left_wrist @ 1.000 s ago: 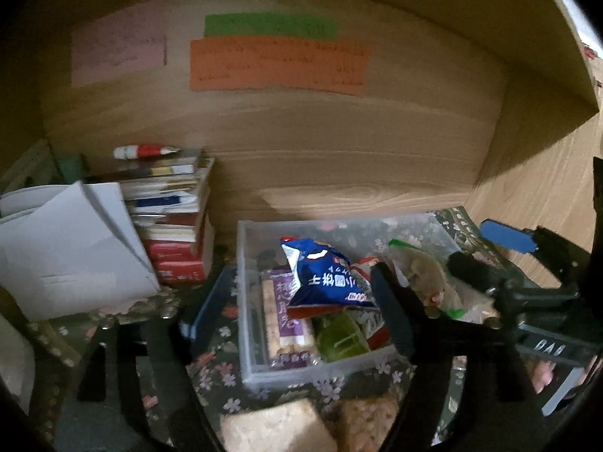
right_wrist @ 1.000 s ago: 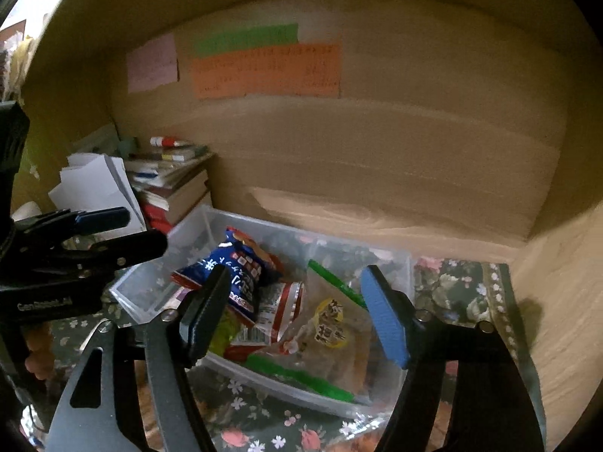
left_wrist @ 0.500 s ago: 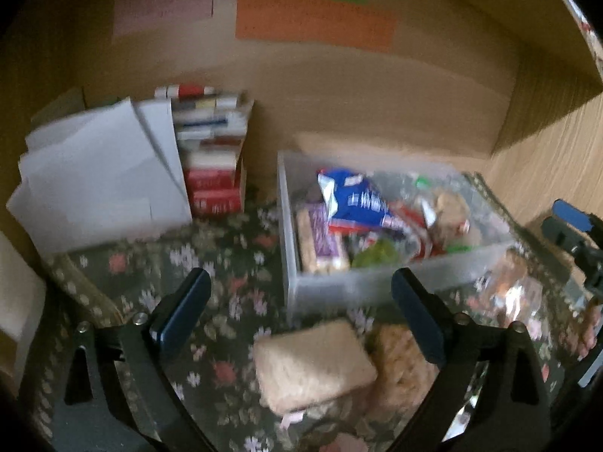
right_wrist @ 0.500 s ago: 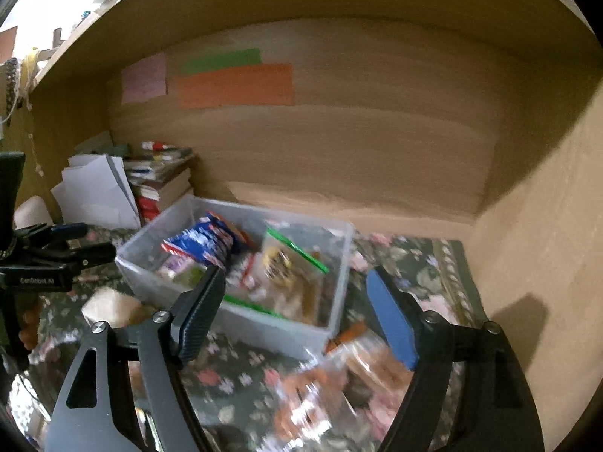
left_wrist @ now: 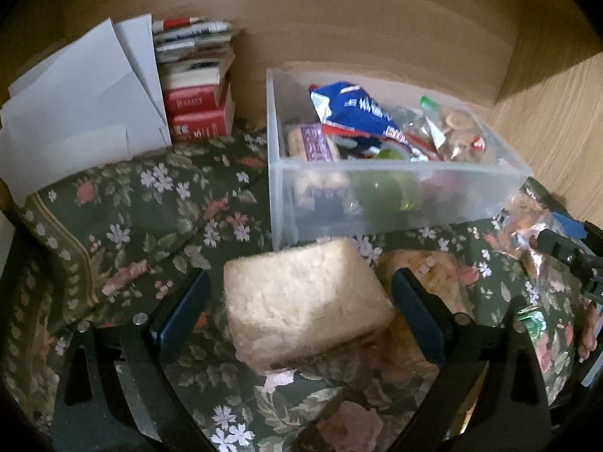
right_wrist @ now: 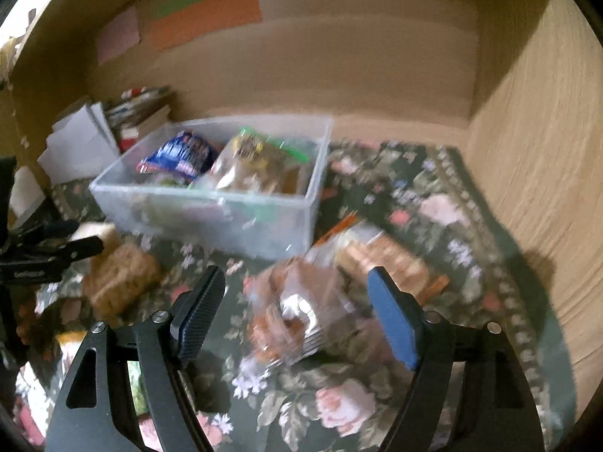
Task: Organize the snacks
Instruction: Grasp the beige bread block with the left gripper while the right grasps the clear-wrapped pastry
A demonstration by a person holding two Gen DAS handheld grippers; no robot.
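We find the clear bin (left_wrist: 395, 196) on the floral cloth (left_wrist: 150, 203), already holding several packets, among them a blue packet (left_wrist: 354, 109). Just in front of the bin lies the pale wrapped bread block (left_wrist: 305, 301), which sits between the spread fingers of the left gripper (left_wrist: 297, 312); neither pad touches it. We judge it light, soft and easily crushed, so it should be taken across its short sides with gentle closure. Near the bin's right front corner lies a clear bag of brownish snacks (right_wrist: 301, 312), framed by the right gripper (right_wrist: 296, 310), likewise spread and empty. This view is blurred; the bag appears crinkly and slippery, its contents brittle, best pinched at mid-body.
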